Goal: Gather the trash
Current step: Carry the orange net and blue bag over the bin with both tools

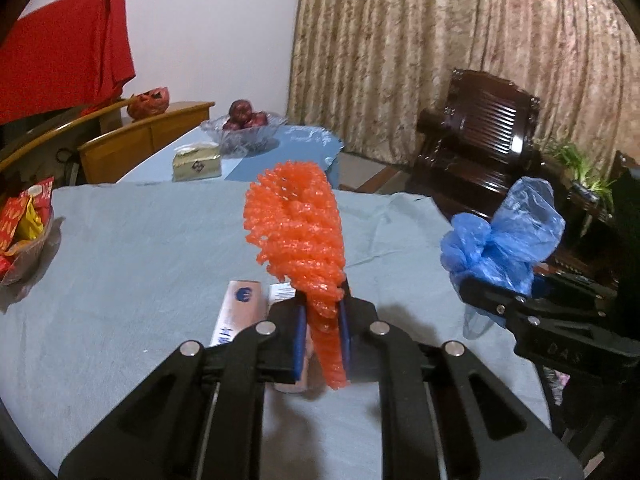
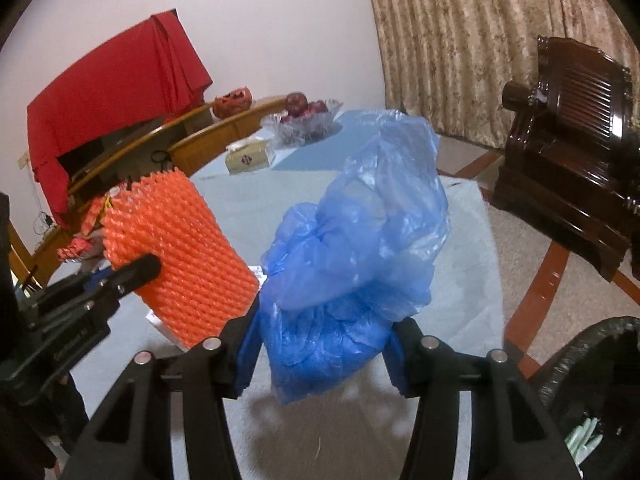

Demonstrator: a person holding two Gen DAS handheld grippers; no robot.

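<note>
My left gripper [image 1: 323,326] is shut on an orange foam net sleeve [image 1: 298,236], which stands up above the grey-blue tablecloth [image 1: 140,264]. The same orange foam net [image 2: 180,256] shows at the left of the right wrist view, pinched in the left gripper [image 2: 136,276]. My right gripper [image 2: 320,354] is shut on a crumpled blue plastic bag [image 2: 360,240], lifted off the table. In the left wrist view the blue bag [image 1: 504,236] and the right gripper [image 1: 496,300] are at the right. A small pink and white box [image 1: 240,312] lies on the cloth under the orange net.
A black-lined trash bin [image 2: 592,392] stands on the floor at the lower right. A snack bowl [image 1: 24,236] sits at the table's left edge. Beyond are a tissue box [image 1: 196,162], a glass fruit bowl [image 1: 244,128], a dark wooden chair [image 1: 480,140] and curtains.
</note>
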